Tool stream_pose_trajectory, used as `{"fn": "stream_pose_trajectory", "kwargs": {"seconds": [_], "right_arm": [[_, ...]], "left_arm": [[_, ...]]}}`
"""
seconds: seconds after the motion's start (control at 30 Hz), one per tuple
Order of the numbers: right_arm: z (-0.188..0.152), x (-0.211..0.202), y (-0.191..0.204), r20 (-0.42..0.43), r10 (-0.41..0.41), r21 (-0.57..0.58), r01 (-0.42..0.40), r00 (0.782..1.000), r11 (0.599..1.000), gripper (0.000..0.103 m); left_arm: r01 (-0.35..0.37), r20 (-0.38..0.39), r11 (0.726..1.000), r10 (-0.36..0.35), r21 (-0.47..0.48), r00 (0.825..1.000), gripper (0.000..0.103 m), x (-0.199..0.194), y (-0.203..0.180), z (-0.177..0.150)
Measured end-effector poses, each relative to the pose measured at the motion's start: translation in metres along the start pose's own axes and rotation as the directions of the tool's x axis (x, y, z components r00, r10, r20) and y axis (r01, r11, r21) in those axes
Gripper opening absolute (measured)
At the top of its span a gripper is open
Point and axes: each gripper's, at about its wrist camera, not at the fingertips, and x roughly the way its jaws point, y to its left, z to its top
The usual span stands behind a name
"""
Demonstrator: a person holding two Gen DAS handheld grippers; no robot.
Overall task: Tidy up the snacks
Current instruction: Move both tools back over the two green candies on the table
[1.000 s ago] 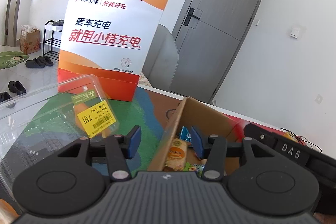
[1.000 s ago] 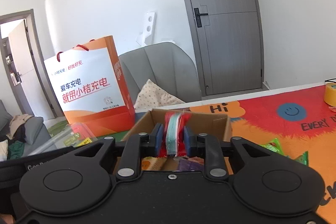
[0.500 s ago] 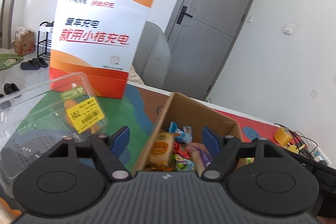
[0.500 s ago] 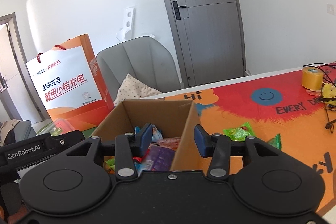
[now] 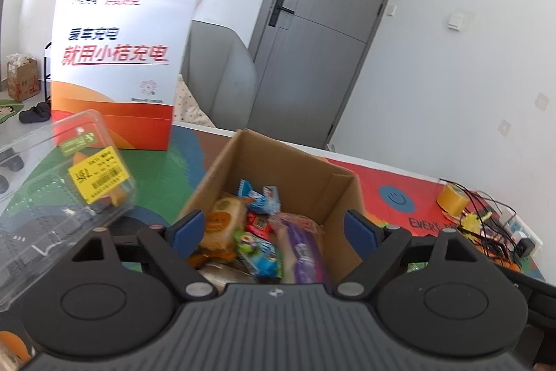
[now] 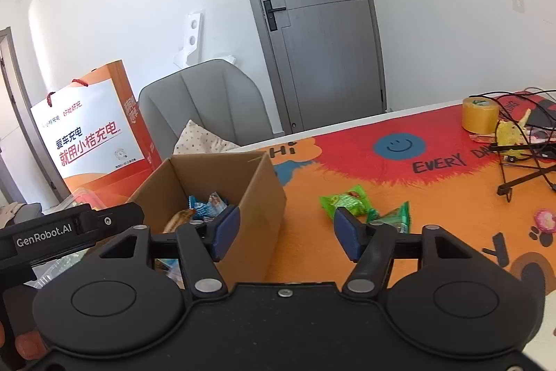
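Cardboard box (image 5: 288, 169) on the surface now holds the red snack the right gripper (image 6: 286, 232) just dropped; both grippers' jaws have been opening, empty. Green packets (image 6: 347, 202) remain outside, beside it.

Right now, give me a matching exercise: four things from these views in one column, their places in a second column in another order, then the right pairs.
Things:
1. green packets
2. tape roll
3. paper bag
4. purple packet

Places:
A. inside the cardboard box
B. standing behind the clear container
C. on the orange mat, right of the box
D. beside the tangled cables

Pairs: 1-C, 2-D, 3-B, 4-A
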Motion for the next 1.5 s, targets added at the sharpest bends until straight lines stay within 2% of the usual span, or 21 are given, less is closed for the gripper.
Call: {"fn": "stream_pose_trajectory", "kwargs": {"seconds": [0.43, 0.73, 1.0, 1.17, 1.33, 1.43, 1.5], "right_arm": [[-0.005, -0.02, -0.047, 0.002, -0.016, 0.064, 0.016, 1.0, 0.998, 0.092], [-0.004, -0.035, -0.086, 0.016, -0.035, 0.103, 0.034, 0.999, 0.994, 0.099], [-0.001, -0.034, -0.109, 0.017, -0.07, 0.106, 0.068, 0.997, 0.992, 0.098], [0.0, -0.024, -0.115, -0.008, -0.056, 0.11, 0.056, 0.998, 0.992, 0.095], [0.004, -0.009, -0.117, -0.039, -0.03, 0.107, 0.034, 0.999, 0.994, 0.082], [0.007, 0.001, -0.117, -0.056, -0.015, 0.106, 0.021, 0.998, 0.994, 0.078], [0.008, 0.008, -0.118, -0.07, -0.005, 0.113, 0.013, 0.998, 0.994, 0.075]], "left_arm": [[0.038, -0.073, 0.994, -0.031, 0.098, 0.997, 0.092, 0.005, -0.044, -0.012], [0.07, -0.093, 0.985, -0.056, 0.159, 0.994, 0.092, 0.008, -0.077, -0.01], [0.1, -0.111, 0.976, -0.079, 0.195, 0.991, 0.092, 0.021, -0.103, -0.01], [0.107, -0.12, 0.971, -0.083, 0.215, 0.989, 0.091, 0.03, -0.113, -0.008], [0.084, -0.148, 0.971, -0.051, 0.225, 0.988, 0.088, 0.043, -0.12, -0.004], [0.075, -0.168, 0.972, -0.038, 0.223, 0.985, 0.08, 0.052, -0.123, -0.004], [0.073, -0.181, 0.974, -0.033, 0.216, 0.983, 0.072, 0.059, -0.124, -0.005]]}}
